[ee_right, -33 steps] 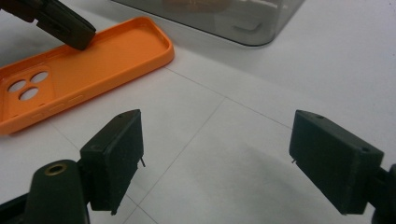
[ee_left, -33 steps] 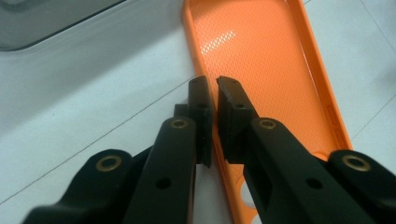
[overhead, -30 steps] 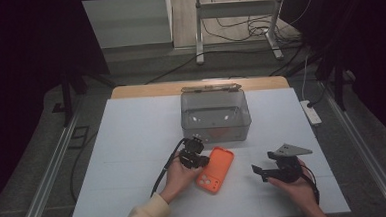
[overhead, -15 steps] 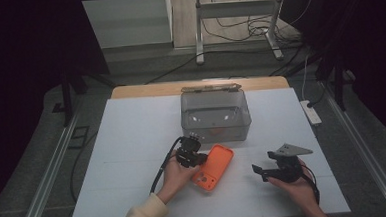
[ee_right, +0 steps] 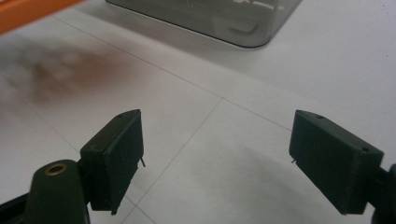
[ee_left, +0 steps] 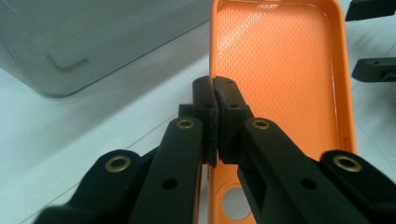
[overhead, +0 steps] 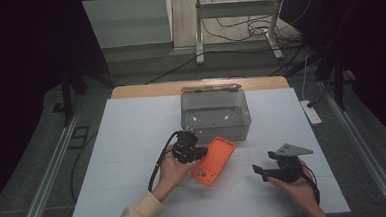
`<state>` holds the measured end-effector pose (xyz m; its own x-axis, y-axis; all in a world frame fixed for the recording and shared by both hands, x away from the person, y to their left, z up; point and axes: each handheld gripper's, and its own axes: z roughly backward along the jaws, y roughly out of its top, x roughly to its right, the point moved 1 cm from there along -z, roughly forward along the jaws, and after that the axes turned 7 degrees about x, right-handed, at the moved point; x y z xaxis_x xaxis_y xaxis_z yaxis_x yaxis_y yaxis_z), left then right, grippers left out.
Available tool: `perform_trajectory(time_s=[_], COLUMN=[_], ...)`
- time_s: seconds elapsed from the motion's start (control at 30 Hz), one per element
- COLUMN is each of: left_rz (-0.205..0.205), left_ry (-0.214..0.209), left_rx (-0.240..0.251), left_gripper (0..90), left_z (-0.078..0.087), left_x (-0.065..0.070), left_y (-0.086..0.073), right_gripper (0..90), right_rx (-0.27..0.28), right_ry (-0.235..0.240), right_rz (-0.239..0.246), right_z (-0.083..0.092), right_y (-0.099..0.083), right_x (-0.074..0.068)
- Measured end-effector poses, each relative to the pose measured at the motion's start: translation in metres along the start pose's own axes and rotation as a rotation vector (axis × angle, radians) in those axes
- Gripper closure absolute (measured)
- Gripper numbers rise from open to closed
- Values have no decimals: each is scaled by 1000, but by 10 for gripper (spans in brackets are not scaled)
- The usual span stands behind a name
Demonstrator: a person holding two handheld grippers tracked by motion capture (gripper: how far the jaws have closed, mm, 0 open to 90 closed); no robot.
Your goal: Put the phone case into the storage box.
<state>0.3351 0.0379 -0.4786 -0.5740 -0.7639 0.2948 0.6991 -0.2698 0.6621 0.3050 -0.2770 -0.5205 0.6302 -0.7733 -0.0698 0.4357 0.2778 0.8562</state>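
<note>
An orange phone case (overhead: 214,161) hangs tilted just above the white table, its hollow inside facing up. My left gripper (overhead: 195,151) is shut on the case's left rim; in the left gripper view the pads (ee_left: 204,100) pinch that rim of the case (ee_left: 280,70). My right gripper (overhead: 260,171) rests in a hand to the right of the case, its jaws wide apart with nothing between them. In the right gripper view my right gripper (ee_right: 219,154) stands open over bare table, and a strip of the case (ee_right: 32,11) shows at the top left.
A clear plastic box (overhead: 215,115) stands just behind the case, seen close in the gripper views (ee_left: 70,37) (ee_right: 210,18). A white power strip (overhead: 310,112) lies past the table's right edge. The table (overhead: 132,141) has free room at the left and front.
My left gripper has risen a little with the orange case, lifting its left edge off the table and toward the box. The right gripper has stayed where it was.
</note>
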Motion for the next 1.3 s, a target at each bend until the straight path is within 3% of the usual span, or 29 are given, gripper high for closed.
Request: perform_trajectory(time_s=[0.37, 0.77, 1.17, 1.3], left_rz=[-12, -68, -153, -204], left_ry=[-29, -45, -59, -67], left_rx=[33, 52, 61, 53], left_gripper=[882, 881, 882, 884], left_z=[13, 20, 25, 25], left_x=[-1, -1, -1, -2], left_y=[4, 5, 4, 4], right_gripper=[176, 177, 177, 177], right_rx=[0, -1, 7, 13], right_ry=[0, -3, -20, -26], right_rz=[0, 1, -11, -10], right_z=[0, 0, 2, 2], right_y=[0, 0, 0, 0], right_x=[0, 0, 4, 5])
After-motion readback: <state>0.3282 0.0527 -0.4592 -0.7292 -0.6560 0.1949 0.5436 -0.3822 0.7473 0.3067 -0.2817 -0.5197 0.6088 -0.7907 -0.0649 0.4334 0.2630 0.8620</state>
